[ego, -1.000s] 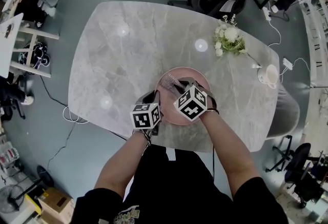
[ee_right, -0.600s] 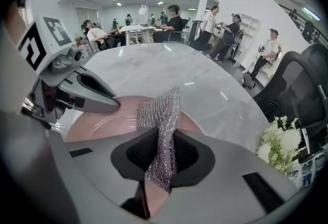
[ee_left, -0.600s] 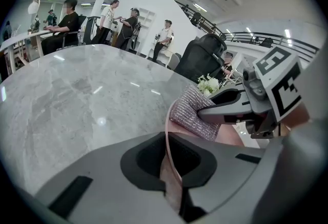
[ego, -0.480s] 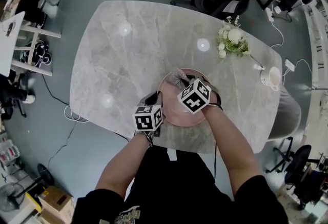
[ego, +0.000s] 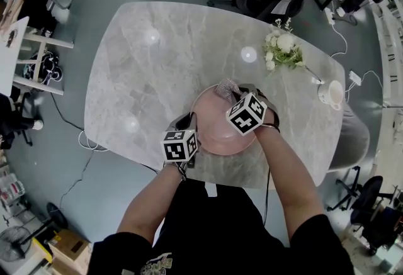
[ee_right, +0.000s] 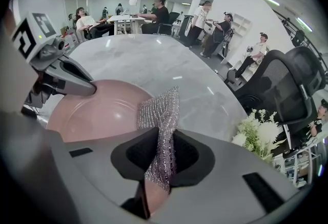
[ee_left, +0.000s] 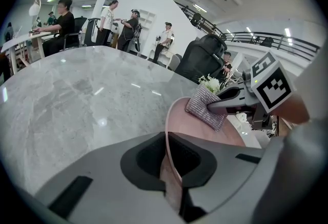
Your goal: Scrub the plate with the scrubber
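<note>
My left fingers (ee_left: 92, 187) clamp the round pink plate (ee_left: 205, 136) at its near rim on the grey marble desk (ee_left: 77, 95). My right fingers (ee_right: 236, 166) clamp the silver mesh scrubber (ee_right: 160, 113) at the plate's far rim; scrubbing looks unfinished.

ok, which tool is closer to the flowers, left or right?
Right. The right tool holds the scrubber at the plate's far rim, with open table between it and the flowers. The left tool clamps the plate's near-left rim, farther away.
</note>
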Motion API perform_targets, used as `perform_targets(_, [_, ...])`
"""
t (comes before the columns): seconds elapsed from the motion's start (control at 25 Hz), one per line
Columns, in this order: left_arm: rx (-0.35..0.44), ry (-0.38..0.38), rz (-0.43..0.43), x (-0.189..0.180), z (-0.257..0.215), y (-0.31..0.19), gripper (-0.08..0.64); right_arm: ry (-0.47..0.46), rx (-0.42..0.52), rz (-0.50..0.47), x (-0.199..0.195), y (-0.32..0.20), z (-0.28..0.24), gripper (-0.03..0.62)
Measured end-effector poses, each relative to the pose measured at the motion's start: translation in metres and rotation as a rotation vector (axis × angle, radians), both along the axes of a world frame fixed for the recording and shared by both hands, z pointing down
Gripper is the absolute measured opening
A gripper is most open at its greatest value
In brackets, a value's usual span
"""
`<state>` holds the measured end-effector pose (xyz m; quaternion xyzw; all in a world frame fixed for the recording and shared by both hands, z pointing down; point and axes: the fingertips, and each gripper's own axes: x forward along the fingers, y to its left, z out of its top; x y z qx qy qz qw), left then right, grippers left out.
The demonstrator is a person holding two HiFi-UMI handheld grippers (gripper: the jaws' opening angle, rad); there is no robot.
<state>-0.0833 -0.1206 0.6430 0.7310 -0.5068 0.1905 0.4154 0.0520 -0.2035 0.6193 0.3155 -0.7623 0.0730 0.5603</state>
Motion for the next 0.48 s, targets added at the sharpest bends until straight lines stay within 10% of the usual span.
perform_targets(0.48, [0.009, -0.013, -0.006, 0.0, 0.0, 0.001, 0.026, 0.034, 0.01, 0.049, 0.047, 0.008, -0.004, 0.075])
